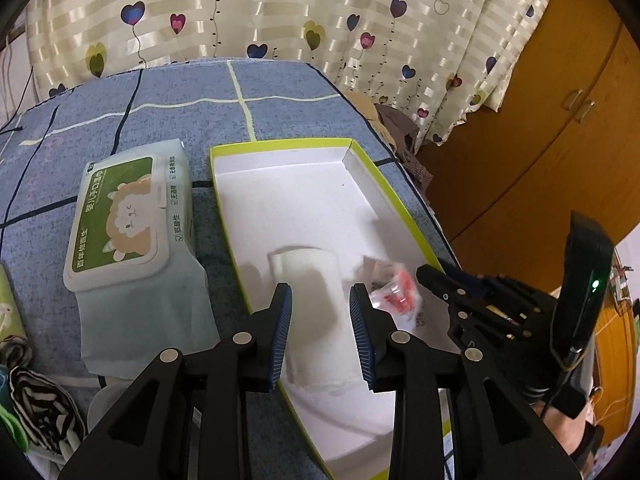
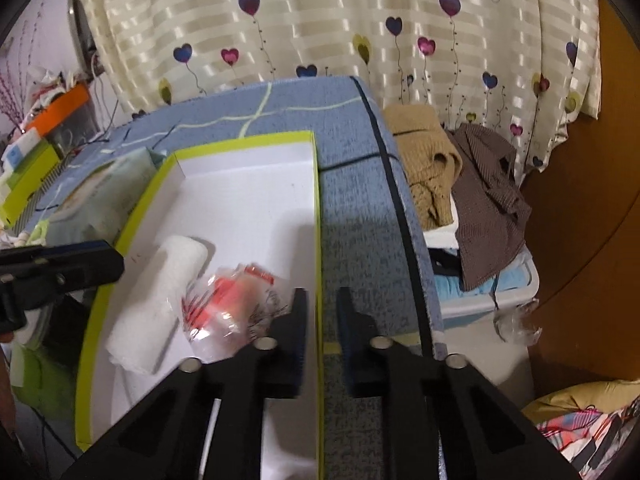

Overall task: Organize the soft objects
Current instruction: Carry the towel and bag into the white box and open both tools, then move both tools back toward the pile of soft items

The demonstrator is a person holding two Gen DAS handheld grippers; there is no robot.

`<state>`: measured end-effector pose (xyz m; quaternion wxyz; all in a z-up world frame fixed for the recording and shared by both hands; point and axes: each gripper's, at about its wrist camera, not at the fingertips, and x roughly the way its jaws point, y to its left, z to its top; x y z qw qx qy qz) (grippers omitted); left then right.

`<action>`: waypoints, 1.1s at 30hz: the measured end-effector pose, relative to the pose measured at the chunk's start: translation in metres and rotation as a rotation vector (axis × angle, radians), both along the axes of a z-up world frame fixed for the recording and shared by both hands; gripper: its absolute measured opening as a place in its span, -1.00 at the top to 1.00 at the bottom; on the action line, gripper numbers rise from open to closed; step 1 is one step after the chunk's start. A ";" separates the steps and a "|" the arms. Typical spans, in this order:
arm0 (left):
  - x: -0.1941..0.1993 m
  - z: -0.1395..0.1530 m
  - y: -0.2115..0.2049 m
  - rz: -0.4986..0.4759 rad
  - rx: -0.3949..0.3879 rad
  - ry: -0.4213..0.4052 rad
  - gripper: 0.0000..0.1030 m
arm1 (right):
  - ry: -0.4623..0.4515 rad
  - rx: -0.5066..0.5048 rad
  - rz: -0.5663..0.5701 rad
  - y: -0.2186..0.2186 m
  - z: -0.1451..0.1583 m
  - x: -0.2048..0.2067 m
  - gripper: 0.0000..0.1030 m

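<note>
Left wrist view: the left tongs [image 1: 320,292] stand at a middling width, with nothing pinched. A rolled white towel [image 1: 308,280] lies straight ahead of them and below, and runs back under the gap between their pads. It rests on the floor of a shallow white box [image 1: 280,148] with a lime-green rim. Just to the right of the right-hand pad, touching the towel's side, sits a crinkled clear packet [image 1: 394,292] with red print. Further right, the right tongs [image 1: 430,274] point in at the box's right wall, and their tips look drawn close together. Off to the left of the left tongs, outside the box, a pack of wet wipes [image 1: 128,216] lies on the blue bedspread [image 1: 160,120]. Nearer and lower left is a striped black-and-white cloth [image 1: 36,404].

Right wrist view: the right tongs show only a narrow slit, and the box's green right rim runs up through it. I cannot tell whether the pads are pinching the wall. The packet is just left of their left finger, the towel lies beyond it, and the left tongs reach in at the far-left rim.

The towel looks light, soft and springy. My guess is that a grip across the middle of the roll would keep it from unrolling. The packet is likely slippery and easily crushed, so it is better taken by a bunched edge. The wipes pack looks heavier and squashy, and probably needs a grip across its narrow side.
</note>
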<state>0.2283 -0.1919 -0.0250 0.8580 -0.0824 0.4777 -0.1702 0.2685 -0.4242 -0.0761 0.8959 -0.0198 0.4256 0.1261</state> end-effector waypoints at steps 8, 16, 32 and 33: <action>-0.022 0.023 0.010 -0.005 -0.012 -0.060 0.38 | -0.004 -0.014 0.039 0.011 -0.001 -0.011 0.91; -0.047 0.033 0.043 0.042 -0.021 -0.086 0.38 | -0.014 -0.049 0.069 0.019 -0.002 -0.019 0.91; -0.097 0.055 0.082 0.075 -0.001 -0.203 0.38 | -0.086 -0.031 0.040 0.024 0.047 -0.071 0.62; -0.101 0.056 0.084 0.077 0.005 -0.214 0.38 | -0.096 -0.023 0.050 0.029 0.052 -0.079 0.61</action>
